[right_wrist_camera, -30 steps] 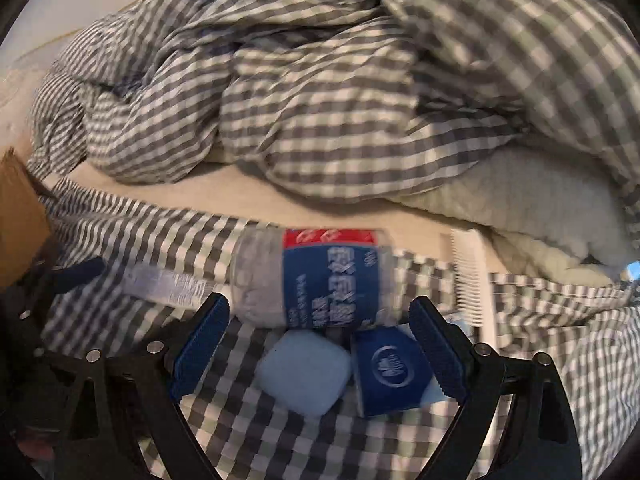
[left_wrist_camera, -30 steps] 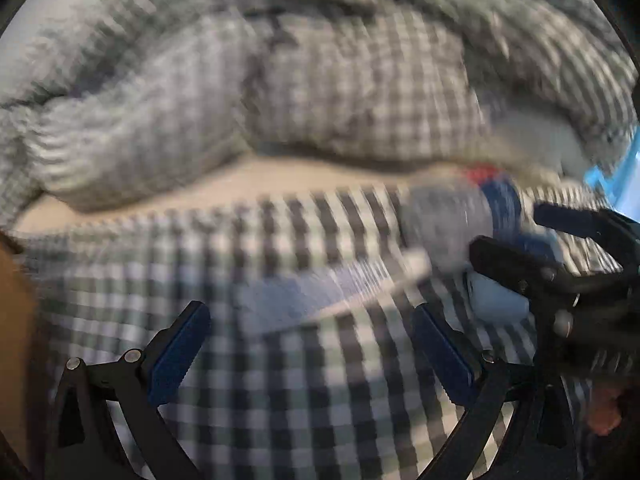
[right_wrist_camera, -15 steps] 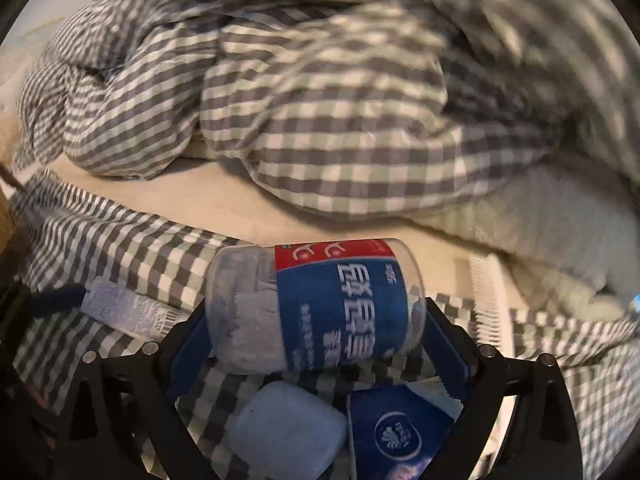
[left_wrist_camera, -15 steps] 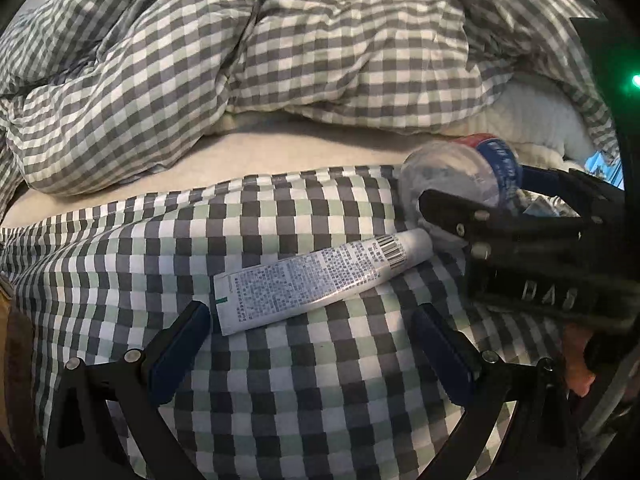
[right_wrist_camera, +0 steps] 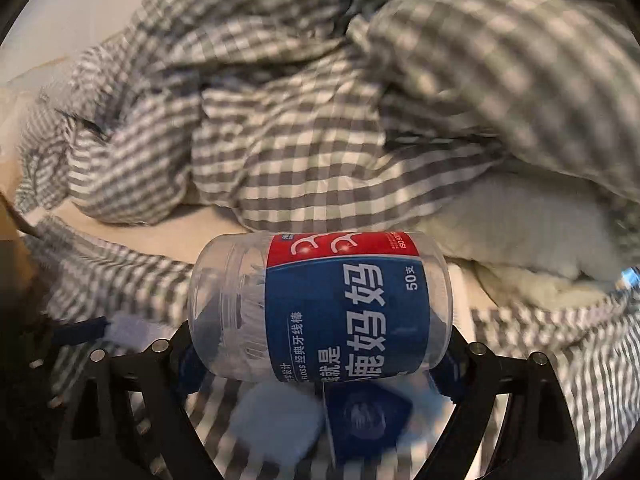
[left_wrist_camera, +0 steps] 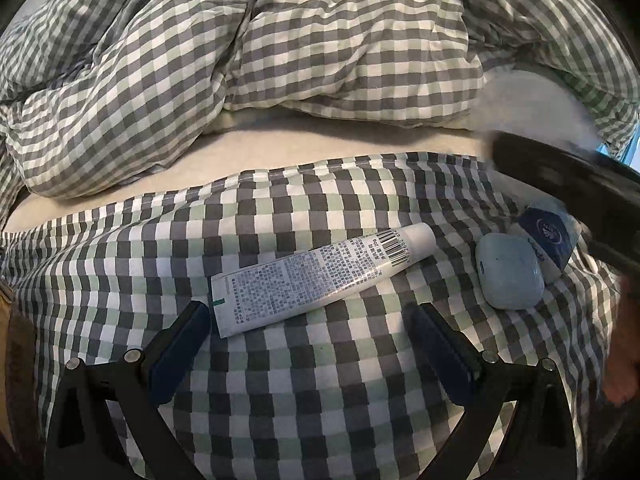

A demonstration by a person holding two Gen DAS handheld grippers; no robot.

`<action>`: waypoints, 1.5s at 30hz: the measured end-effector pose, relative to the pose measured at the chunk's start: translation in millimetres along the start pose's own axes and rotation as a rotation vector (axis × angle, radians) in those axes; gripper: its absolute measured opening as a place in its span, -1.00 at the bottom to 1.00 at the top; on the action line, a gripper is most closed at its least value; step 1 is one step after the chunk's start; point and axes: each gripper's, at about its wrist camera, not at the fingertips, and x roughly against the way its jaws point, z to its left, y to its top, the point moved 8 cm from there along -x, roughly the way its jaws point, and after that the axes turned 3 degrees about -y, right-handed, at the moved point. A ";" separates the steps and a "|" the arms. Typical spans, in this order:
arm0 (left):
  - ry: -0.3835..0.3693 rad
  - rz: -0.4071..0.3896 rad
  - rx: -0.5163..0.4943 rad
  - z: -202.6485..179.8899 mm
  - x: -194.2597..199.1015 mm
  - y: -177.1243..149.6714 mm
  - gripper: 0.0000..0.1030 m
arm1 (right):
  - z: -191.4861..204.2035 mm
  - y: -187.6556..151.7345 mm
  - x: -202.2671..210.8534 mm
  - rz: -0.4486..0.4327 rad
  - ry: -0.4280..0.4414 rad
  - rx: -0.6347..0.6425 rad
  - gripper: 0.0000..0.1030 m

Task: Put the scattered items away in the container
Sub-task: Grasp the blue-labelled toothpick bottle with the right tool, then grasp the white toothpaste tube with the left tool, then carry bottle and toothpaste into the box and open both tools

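My right gripper [right_wrist_camera: 320, 360] has its jaws closed a little onto the floss-pick jar [right_wrist_camera: 320, 308], which lies crosswise between the pads and looks lifted clear of the bedding. My left gripper [left_wrist_camera: 308, 344] stands wide with nothing in it, poised just short of the white tube [left_wrist_camera: 324, 276] lying on the checked cloth [left_wrist_camera: 280, 400].

I judge the tidying to be at an early stage. One item is in hand, and nothing in view has gone into a container. I cannot make out the container itself; a brown edge at the left border may be it, but that is too little to say.

Still to collect: the tube, the pale blue case [left_wrist_camera: 510, 272] and the blue tissue pack [left_wrist_camera: 550, 240], those two touching each other on the right.

Beyond them the crumpled gingham duvet [left_wrist_camera: 280, 60] is heaped well apart, so it blocks nothing. The right tool's dark arm [left_wrist_camera: 568, 184] crosses above the tissue pack and could crowd my left reach there.
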 end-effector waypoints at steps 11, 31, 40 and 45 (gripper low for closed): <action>0.173 -0.056 -0.421 -44.9 -8.5 24.2 1.00 | -41.7 -59.8 17.5 0.117 0.079 -0.233 0.72; 0.035 0.085 -0.149 -67.8 68.8 -2.3 -0.77 | -53.4 -43.6 32.5 0.045 0.101 -0.297 0.72; 0.135 -0.054 -0.048 -34.0 195.2 -4.7 -0.77 | -44.4 -63.9 132.1 0.076 0.092 -0.230 0.72; 0.183 -0.092 0.011 -2.6 258.0 -11.9 -0.77 | -16.9 -58.7 184.4 0.080 0.136 -0.188 0.72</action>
